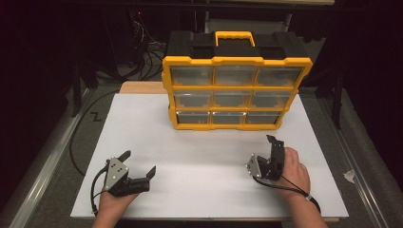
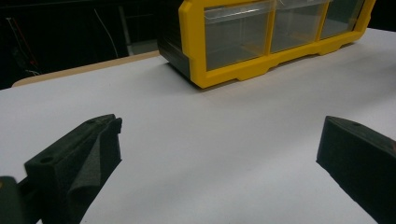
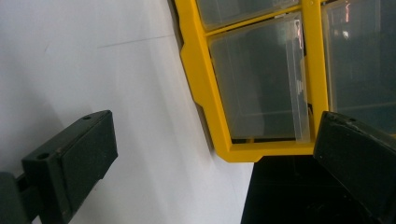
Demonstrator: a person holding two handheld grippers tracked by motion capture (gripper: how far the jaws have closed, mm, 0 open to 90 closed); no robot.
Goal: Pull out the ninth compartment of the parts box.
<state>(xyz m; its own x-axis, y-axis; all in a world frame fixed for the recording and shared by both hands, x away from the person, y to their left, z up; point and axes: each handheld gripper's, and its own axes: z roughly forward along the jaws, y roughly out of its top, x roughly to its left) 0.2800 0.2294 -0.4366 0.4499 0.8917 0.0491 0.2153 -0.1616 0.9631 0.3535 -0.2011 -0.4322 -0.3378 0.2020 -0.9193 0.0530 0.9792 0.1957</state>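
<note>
A yellow-framed organiser [image 1: 236, 90] with a black body, a yellow handle and three rows of clear drawers stands upright at the back middle of the white board [image 1: 199, 156]. My left gripper [image 1: 139, 163] rests low at the front left, open and empty, pointing toward the organiser. In the left gripper view its jaws [image 2: 219, 135] stand wide apart over bare board, with the organiser's bottom drawers [image 2: 238, 32] ahead. My right gripper [image 1: 271, 145] is at the front right, rolled onto its side. It is open and empty [image 3: 215, 126], facing the organiser's lower right corner [image 3: 201, 79].
A wooden board edge [image 1: 140, 87] shows behind the white board at back left. Tangled cables [image 1: 147, 52] lie behind the organiser. A black cable [image 1: 76, 147] loops off the left gripper over the grey surround. A metal rail [image 1: 43, 161] runs along the left. A small scrap [image 1: 349, 175] lies at right.
</note>
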